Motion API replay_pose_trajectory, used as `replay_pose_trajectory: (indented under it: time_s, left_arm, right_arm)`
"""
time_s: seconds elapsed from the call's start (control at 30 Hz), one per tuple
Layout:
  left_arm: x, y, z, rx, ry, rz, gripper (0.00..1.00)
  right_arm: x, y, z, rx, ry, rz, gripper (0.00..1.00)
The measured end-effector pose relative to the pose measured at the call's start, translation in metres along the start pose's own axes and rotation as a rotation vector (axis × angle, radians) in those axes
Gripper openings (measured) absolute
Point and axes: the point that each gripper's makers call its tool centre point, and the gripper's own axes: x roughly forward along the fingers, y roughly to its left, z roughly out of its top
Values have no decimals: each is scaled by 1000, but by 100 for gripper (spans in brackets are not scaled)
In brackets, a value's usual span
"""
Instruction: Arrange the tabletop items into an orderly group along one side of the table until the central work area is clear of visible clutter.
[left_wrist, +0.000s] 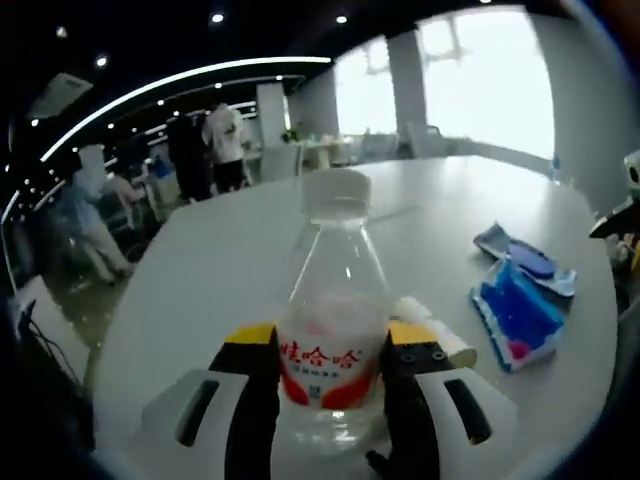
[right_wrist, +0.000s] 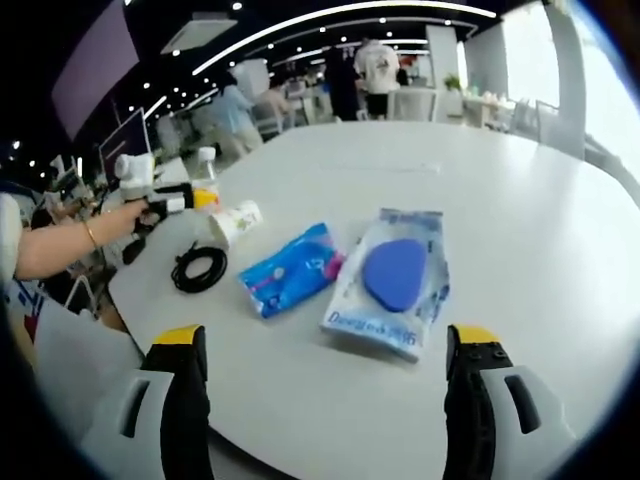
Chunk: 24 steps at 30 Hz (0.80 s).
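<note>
Count on the desk (right_wrist: 520, 200): one water bottle (left_wrist: 333, 330), two blue packs (right_wrist: 291, 269) (right_wrist: 392, 282), one black cable coil (right_wrist: 199, 268), one white tube (right_wrist: 235, 220). My left gripper (left_wrist: 330, 400) clamps the bottle near the desk edge. Right gripper (right_wrist: 325, 390) gapes wide, holding nothing; coil visible from its view, beside the tube.

Clear bottle (left_wrist: 332, 330) with red-and-white label, white table (right_wrist: 520, 240), blue packets (right_wrist: 392, 280), black cable coil (right_wrist: 199, 268)
</note>
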Motion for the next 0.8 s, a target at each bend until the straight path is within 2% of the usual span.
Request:
replay_pose_trajectory:
  time_s: [0.1, 0.23, 0.47, 0.6, 0.8]
  left_arm:
    - [-4, 2, 3, -12, -30, 18, 36]
    - [-4, 6, 8, -50, -41, 53, 36]
    - [-2, 17, 18, -94, -79, 137, 36]
    - [2, 24, 26, -78, -87, 184, 36]
    - [7, 35, 34, -124, -90, 238, 36]
  right_arm:
    - [0, 1, 0, -1, -1, 1, 99]
    - [-1, -1, 3, 8, -14, -6, 99]
    - [-2, -1, 3, 16, -16, -4, 99]
    - [-2, -1, 3, 19, -17, -5, 99]
    - [-2, -3, 1, 21, -9, -8, 99]
